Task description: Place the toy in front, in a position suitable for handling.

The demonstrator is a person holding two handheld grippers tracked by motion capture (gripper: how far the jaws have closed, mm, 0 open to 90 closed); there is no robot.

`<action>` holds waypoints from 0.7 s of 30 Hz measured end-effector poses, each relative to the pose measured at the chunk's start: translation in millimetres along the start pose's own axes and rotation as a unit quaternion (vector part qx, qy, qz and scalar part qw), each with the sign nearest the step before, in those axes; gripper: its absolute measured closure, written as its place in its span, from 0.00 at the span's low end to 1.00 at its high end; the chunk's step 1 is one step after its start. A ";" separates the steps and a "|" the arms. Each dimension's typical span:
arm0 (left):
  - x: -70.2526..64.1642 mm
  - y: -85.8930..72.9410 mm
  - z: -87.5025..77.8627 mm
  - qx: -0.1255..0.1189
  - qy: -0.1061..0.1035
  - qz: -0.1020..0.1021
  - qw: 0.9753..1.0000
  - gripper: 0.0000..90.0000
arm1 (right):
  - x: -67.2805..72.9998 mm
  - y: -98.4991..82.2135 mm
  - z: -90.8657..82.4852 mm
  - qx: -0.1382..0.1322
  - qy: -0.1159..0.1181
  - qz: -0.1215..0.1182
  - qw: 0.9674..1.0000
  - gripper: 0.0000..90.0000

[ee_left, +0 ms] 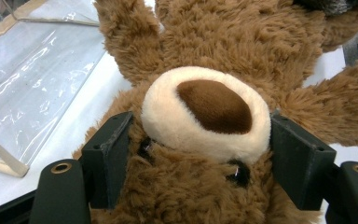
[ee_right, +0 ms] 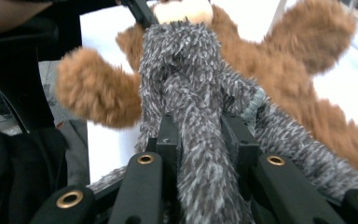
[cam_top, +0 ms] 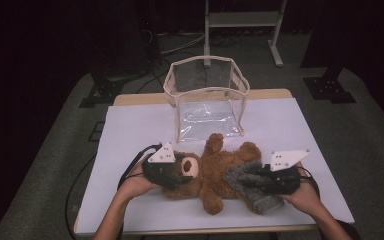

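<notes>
A: Here, nearest the person, where does the teddy bear (cam_top: 215, 175) lie relative to each claw?

B: It lies on its back on the white bench (cam_top: 130, 130), long axis running left to right across the front edge, head to the left. The left claw (cam_top: 176, 172) sits at the head end; the right claw (cam_top: 260, 180) sits at the leg end. Each hand is nearest its own end.

A: State of the left claw?

B: In the left gripper view its jaws stand on either side of the bear's head, flanking the cream muzzle (ee_left: 205, 114), pads pressed into the fur. Judged clamped on the head.

A: And the right?

B: The right gripper view shows its jaws drawn close together on a fold of the grey garment (ee_right: 191, 135), which covers the bear's lower body. The pull direction, by judgement, is along the bear's axis, away from the head.

A: What lies beyond?

B: The clear bag (cam_top: 207, 100) stands open-topped behind the bear, near its raised arm. The high view shows the bag's full outline; the left gripper view shows a corner of it, lying flat-looking.
</notes>
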State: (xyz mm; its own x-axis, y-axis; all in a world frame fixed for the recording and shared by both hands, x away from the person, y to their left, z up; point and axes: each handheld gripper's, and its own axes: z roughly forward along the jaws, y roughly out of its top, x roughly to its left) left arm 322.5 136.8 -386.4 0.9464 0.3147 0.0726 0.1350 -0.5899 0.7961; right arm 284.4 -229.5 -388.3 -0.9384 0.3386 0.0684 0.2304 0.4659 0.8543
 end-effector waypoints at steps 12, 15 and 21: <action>-1.7 0.5 -1.0 0.001 -0.009 0.010 1.000 0.28 | 4.0 -35.3 -22.6 -0.001 -0.010 0.045 0.999 0.78; -3.2 1.5 -0.3 -0.009 -0.013 0.012 1.000 0.20 | 2.3 -33.6 -16.1 0.004 -0.007 0.044 0.999 0.79; -2.4 3.6 6.3 -0.007 -0.005 0.020 1.000 0.22 | -5.2 -17.5 -5.6 -0.009 0.000 0.037 0.999 0.79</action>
State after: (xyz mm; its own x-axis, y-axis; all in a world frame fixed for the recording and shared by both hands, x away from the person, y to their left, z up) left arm 322.6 129.3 -387.6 0.9538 0.2835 0.0990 0.0927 -0.5916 0.8009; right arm 283.7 -244.0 -400.7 -0.9192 0.3714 0.1308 0.2937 0.4256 0.8559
